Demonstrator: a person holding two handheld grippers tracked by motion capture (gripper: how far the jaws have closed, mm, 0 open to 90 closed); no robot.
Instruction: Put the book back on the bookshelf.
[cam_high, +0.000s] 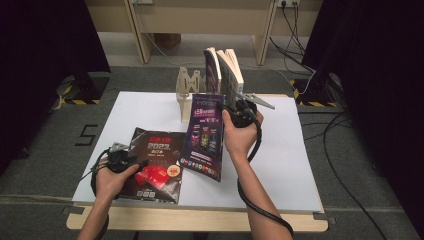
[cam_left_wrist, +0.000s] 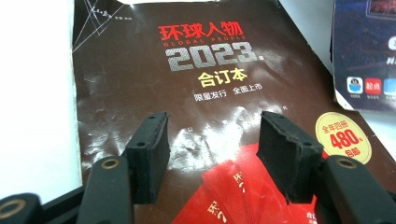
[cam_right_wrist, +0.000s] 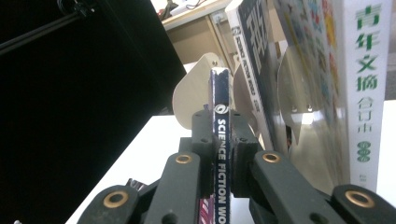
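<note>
Right gripper: fingers clamped on magazine spine, held upright mid-table before rack. Left gripper: fingers open, over brown magazine lying flat near front-left table edge.

The right gripper squeezes a thin blue book by its spine; more books stand beside it.

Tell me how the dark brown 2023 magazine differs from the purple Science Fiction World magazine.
The dark brown 2023 magazine lies flat on the white table top; the purple Science Fiction World magazine is held upright. The right gripper is shut on the purple one's spine; the left gripper is open over the brown one's cover. Both are glossy and outside the wooden rack.
</note>
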